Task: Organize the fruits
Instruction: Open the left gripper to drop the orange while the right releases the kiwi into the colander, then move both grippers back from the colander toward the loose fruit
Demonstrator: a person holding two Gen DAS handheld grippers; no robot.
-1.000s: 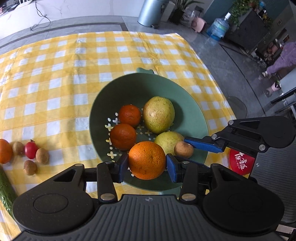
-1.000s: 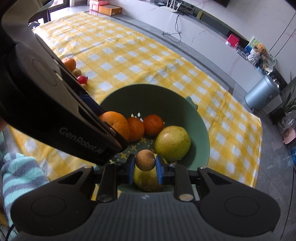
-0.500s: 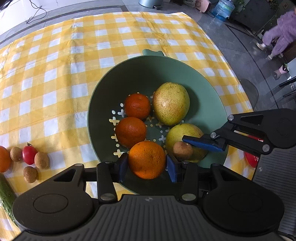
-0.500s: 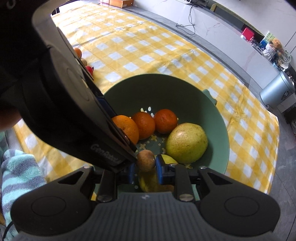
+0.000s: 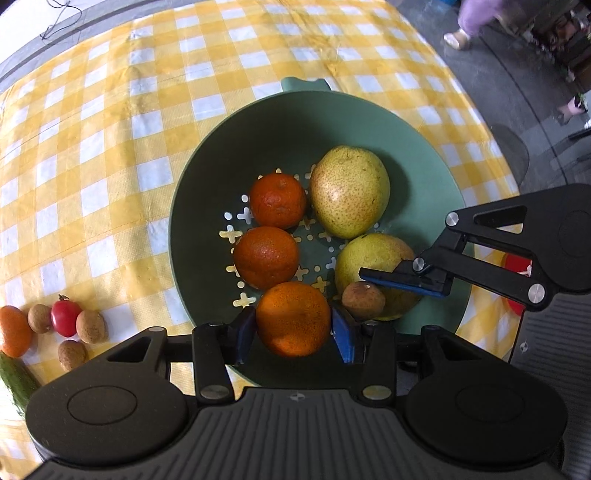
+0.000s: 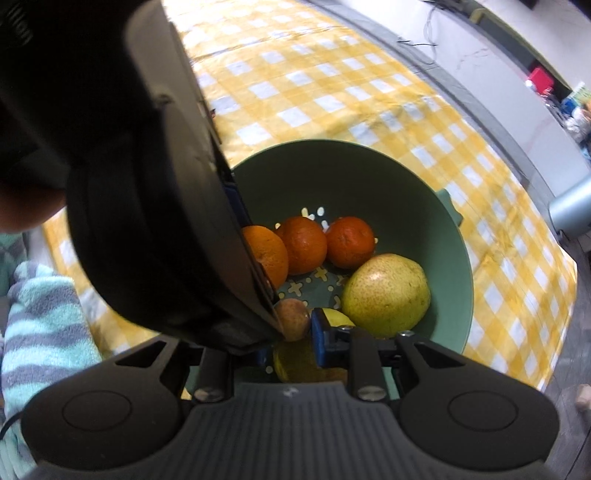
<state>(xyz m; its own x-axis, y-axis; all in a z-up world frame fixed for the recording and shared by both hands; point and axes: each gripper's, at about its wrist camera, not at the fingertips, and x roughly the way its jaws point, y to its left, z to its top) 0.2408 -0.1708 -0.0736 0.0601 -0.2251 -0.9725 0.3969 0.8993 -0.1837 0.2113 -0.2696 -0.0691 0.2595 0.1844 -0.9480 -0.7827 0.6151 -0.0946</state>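
Hidden: in the right wrist view the left gripper's big black body blocks most of the left side, so part of the big orange (image 6: 267, 254) and one side of the small brown fruit (image 6: 293, 319) cannot be seen.
Cut off: a cucumber (image 5: 16, 380) and another orange fruit (image 5: 13, 330) run off the left edge of the left wrist view. A red thing (image 5: 517, 269) sits behind the right gripper and I cannot tell what it is.
Hard to see: the far room is blurry. A person in purple (image 5: 476, 18) is only partly in view at the top.
Writing: I cannot read any words here.
Left gripper (image 5: 293, 328): its jaws have just been opening. The big orange (image 5: 293, 317) sits between the blue pads, low in the green bowl (image 5: 295, 122). I can see small gaps beside the orange, so the pads look loose on it.
Right gripper (image 5: 364, 286): it is squeezed tight on the small brown fruit (image 5: 364, 301), holding it just over a yellow-green pear (image 5: 373, 258).
Bowl: it sits on the yellow checked cloth (image 5: 110, 129). Inside are two dark orange fruits (image 5: 266, 256), another pear (image 5: 349, 192) and the big orange.
Left on the cloth: three brown fruits (image 5: 90, 326) and a red tomato (image 5: 65, 318), well apart from the bowl.
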